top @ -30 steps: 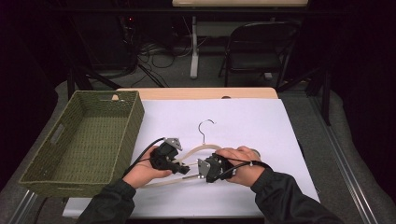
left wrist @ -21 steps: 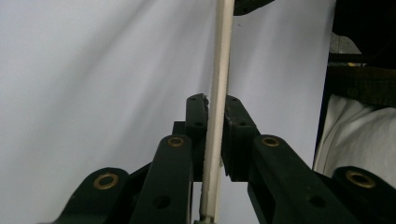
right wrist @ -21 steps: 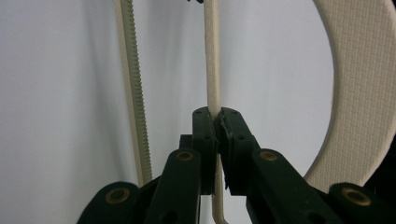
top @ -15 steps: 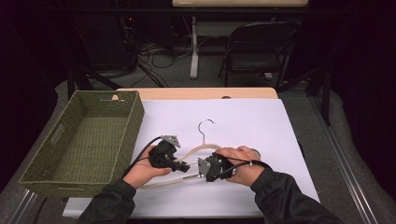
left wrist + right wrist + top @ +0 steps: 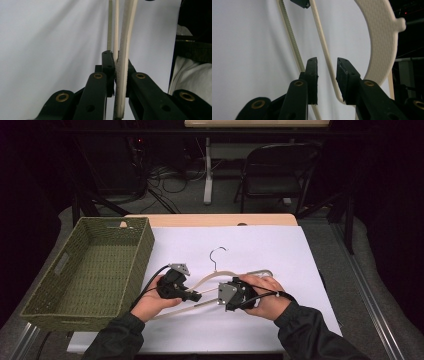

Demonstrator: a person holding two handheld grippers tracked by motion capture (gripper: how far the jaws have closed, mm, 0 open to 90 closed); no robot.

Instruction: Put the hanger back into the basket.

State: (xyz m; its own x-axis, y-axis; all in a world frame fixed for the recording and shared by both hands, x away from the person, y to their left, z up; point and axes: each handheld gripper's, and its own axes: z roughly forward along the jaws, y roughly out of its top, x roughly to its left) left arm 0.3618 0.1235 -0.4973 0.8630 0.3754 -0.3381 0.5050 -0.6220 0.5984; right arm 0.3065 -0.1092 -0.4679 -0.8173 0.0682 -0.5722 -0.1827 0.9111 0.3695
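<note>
Cream hanger [image 5: 227,281] lay lengthwise three-to-nine, hook at twelve; my left gripper [image 5: 115,75] clamped its arm, my right gripper's [image 5: 327,75] jaws just opened around its thin bar.

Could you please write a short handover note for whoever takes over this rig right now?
Left gripper: shut on the cream hanger, clamping one of its arms.
Right gripper: jaws have just been opening; a thin bar of the hanger runs between them, and the pads do not press on it.
Hanger: flat on the white sheet, hook pointing away from the person, between the two hands.
Green woven basket: on the table's left side, nothing visible in it.
Done: hanger gripped on the left side.
Left: probably regrip with the right, then lift the hanger; where it goes cannot be told.
</note>
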